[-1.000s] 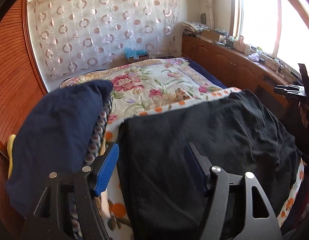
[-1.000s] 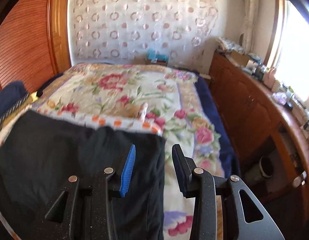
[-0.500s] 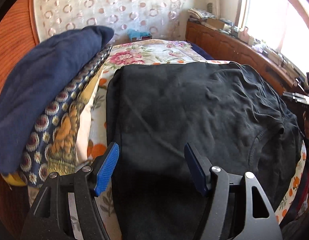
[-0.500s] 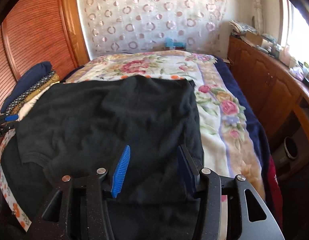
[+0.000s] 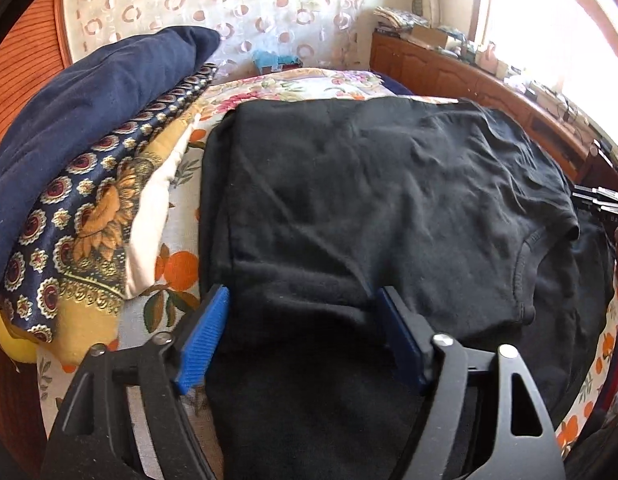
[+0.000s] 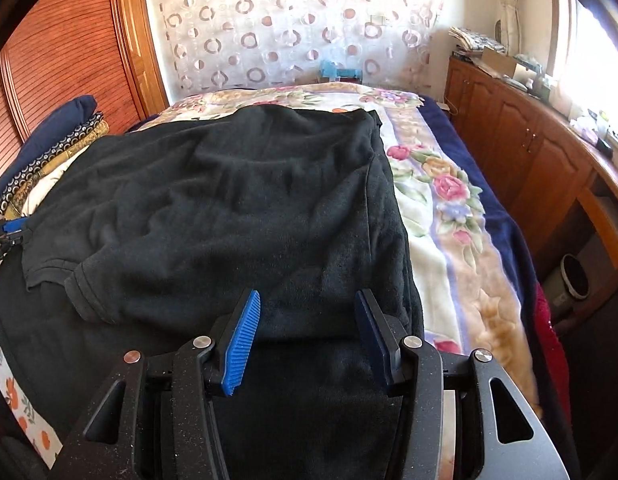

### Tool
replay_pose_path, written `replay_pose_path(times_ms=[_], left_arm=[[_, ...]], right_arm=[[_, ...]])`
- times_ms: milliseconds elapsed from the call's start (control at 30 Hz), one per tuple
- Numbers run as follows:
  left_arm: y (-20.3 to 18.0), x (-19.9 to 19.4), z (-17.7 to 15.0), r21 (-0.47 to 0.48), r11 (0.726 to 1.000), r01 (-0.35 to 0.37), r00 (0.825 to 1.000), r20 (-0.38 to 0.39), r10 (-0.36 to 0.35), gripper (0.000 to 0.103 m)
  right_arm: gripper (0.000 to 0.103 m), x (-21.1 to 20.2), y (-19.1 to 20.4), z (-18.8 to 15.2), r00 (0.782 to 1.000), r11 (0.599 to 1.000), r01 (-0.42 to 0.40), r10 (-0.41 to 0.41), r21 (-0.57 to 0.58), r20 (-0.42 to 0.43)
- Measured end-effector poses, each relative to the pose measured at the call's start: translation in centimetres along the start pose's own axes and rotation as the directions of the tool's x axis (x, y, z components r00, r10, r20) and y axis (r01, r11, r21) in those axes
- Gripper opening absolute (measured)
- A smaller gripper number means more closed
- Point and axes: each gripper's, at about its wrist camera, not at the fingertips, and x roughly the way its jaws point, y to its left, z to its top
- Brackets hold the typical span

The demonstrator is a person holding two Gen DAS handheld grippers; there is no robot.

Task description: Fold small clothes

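A black T-shirt (image 5: 369, 200) lies spread on the flowered bed, folded over on itself, with its neck opening (image 5: 527, 264) at the right in the left wrist view. It also shows in the right wrist view (image 6: 237, 208), a sleeve hem at the left. My left gripper (image 5: 303, 320) is open, its blue pads over the shirt's near left part. My right gripper (image 6: 307, 320) is open over the shirt's near right part. Neither holds cloth.
A stack of folded clothes (image 5: 81, 152), navy on top of patterned ones, lies left of the shirt. A flowered blanket (image 6: 441, 200) covers the bed. Wooden cabinets (image 6: 529, 148) run along the right wall under a window. A curtain (image 6: 293, 24) hangs behind the bed.
Both grippers have pulled back and lowered toward the near edge of the bed. The shirt, held up a second ago, now lies flat and folded over, released.
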Motion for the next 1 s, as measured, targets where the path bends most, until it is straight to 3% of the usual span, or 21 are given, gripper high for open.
replay_pose_path(times_ms=[133,400,500,600,733,1000], left_arm=[[-0.3,0.2,0.1,0.017,1.0,-0.013,1.0,-0.01,0.013,0.083],[-0.2,-0.2,0.1,0.023,1.0,-0.004,0.999,-0.037,0.004,0.083],[1.1,-2.0,0.4,-0.034,0.999,0.034,0.999,0.013,-0.034,0.081],[2.6,-3.2,0.8,-0.1,0.994,0.033,0.998,0.053,-0.028,0.071],[3.7,-2.6,1.0,-0.14,0.99,0.03,0.999,0.021,-0.027,0.052],[2.4,-0.6,0.6,-0.095,0.995,0.014,1.0,-0.026,-0.016,0.046]], right_arm=[[0.064,0.6,1.1,-0.3,1.0,0.999,0.013,-0.013,-0.04,-0.005],[0.066,0.3,1.0,-1.5,1.0,0.998,0.019,-0.018,-0.061,0.017],[0.066,0.1,1.7,-2.1,1.0,0.998,0.02,-0.019,-0.061,0.018],[0.066,0.2,1.8,-2.3,1.0,0.998,0.018,-0.017,-0.06,0.019],[0.066,0.2,1.9,-2.3,1.0,0.998,0.018,-0.017,-0.059,0.019],[0.066,0.2,1.8,-2.2,1.0,0.998,0.019,-0.018,-0.06,0.019]])
